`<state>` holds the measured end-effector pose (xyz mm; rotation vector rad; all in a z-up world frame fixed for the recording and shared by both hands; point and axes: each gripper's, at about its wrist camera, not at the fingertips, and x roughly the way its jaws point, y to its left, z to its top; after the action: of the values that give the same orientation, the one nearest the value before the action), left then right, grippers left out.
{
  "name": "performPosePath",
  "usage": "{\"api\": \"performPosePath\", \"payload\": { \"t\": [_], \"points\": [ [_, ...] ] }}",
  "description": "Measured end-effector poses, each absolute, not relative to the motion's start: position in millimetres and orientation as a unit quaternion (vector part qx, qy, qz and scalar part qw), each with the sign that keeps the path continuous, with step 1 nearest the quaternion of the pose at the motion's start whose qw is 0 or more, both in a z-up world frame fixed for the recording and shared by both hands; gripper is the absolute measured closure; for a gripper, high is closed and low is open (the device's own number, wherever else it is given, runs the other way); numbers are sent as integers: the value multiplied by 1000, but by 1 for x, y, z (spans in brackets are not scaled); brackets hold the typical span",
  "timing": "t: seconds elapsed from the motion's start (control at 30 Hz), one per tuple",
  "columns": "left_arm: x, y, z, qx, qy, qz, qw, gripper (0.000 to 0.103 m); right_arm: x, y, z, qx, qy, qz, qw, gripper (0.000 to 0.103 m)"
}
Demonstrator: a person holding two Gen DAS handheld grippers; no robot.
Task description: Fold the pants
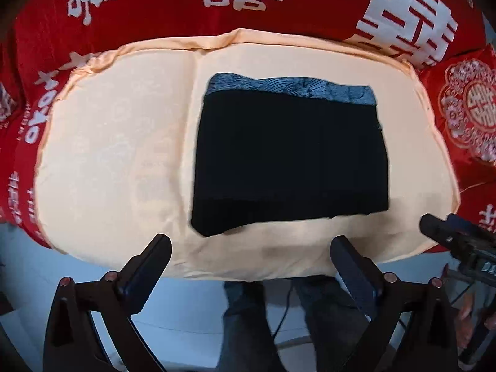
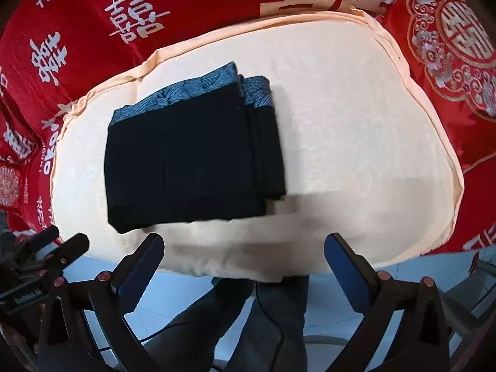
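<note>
Pants point(image 1: 290, 158): black, folded into a compact rectangle, lying flat on the cream cushion; patterned blue-grey waistband along the far edge.
Fold layers point(image 2: 263, 136): stacked edges visible on the right side of the bundle in the right wrist view.
Cushion point(image 1: 108, 155): pale cream, rounded, carrying the pants slightly off centre; bare fabric on both sides of the bundle.
Bedspread point(image 1: 124, 31): red with white characters, under and around the cushion.
Embroidered pillow point(image 2: 449, 37): red, round ornament, just beside the cushion's far right corner.
Left claw point(image 1: 251, 248): spread wide, nothing between the fingers, hanging above the cushion's near edge, clear of the pants.
Right claw point(image 2: 245, 245): spread wide, nothing between the fingers, above the near edge, apart from the pants.
Other claw seen from each camera: right one at the right border of the left wrist view, left one at the lower left of the right wrist view.
Person's legs point(image 1: 248, 325): dark trousers, below the cushion edge, on a light tiled floor point(image 2: 325, 310).
</note>
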<state>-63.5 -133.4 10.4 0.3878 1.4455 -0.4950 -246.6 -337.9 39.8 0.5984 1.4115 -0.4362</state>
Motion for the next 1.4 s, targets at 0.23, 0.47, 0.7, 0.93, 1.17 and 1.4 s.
{"api": "performPosePath", "payload": {
  "t": [0.23,0.47,0.7,0.93,1.17,1.4],
  "points": [
    [-69,-116,27,189,628,-208,725,0,-247,-314,58,255,638,-220,693,0],
    [-73,-110,36,199,617,-200,735,0,-233,-294,78,216,640,-215,705,0],
    [-72,-107,44,189,615,-198,740,0,-227,-285,83,201,641,-215,709,0],
    [-72,-110,46,188,615,-199,739,0,-227,-283,85,198,643,-219,706,0],
    [-74,-113,47,198,612,-206,737,0,-228,-286,86,201,641,-223,706,0],
    [-74,-115,48,200,611,-209,737,0,-229,-286,86,202,641,-224,706,0]
  ]
}}
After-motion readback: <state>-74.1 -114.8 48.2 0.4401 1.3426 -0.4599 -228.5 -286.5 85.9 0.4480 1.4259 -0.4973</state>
